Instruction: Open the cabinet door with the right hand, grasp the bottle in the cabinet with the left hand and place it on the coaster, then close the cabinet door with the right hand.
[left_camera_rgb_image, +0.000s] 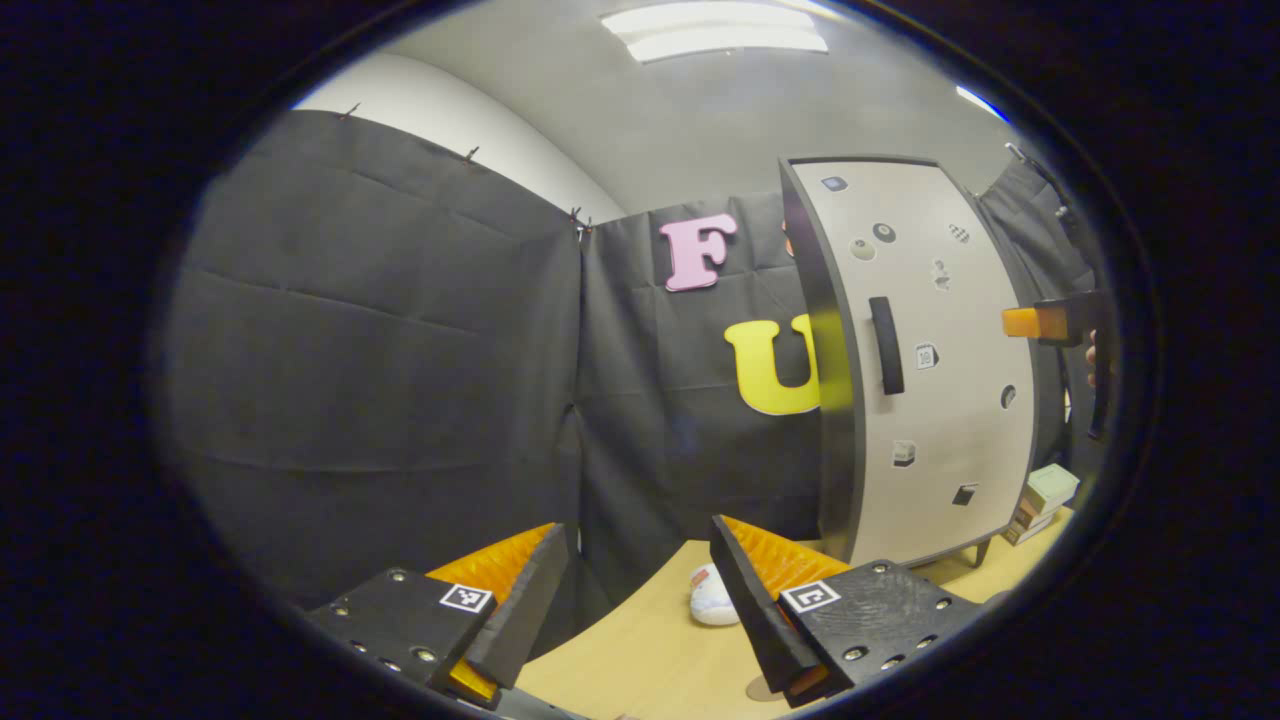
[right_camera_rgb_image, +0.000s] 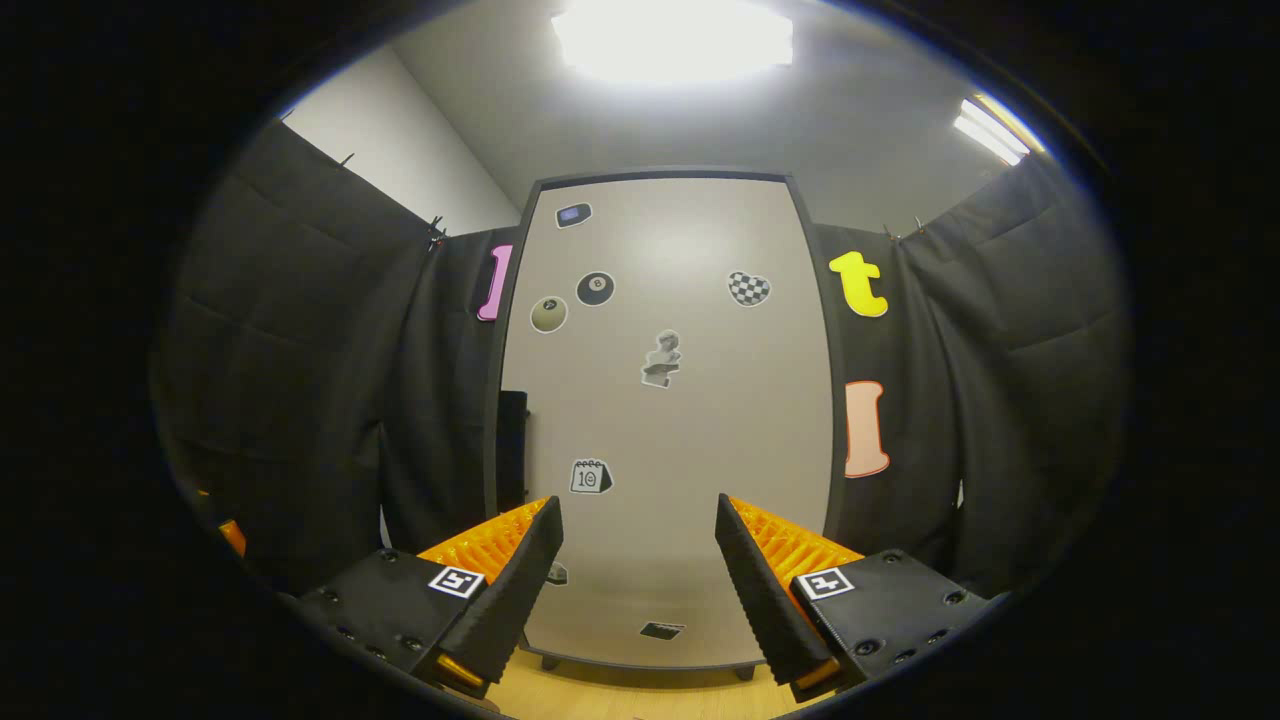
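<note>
Standing shut ahead of the right gripper (right_camera_rgb_image: 638, 590), jaws spread and empty: cabinet door (right_camera_rgb_image: 665, 420), pale, sticker-dotted, upright on short legs. Dark door handle (left_camera_rgb_image: 886, 345) near its left edge; in the left gripper view, above and right of the left gripper (left_camera_rgb_image: 638, 600). Bench (left_camera_rgb_image: 650, 650), light wood, below both sets of jaws. Left gripper jaws spread, empty. White rounded object (left_camera_rgb_image: 712, 596), kind unclear, lying on the bench just beside the left gripper's right finger. Small stacked boxes (left_camera_rgb_image: 1045, 500) at the cabinet's right foot.
</note>
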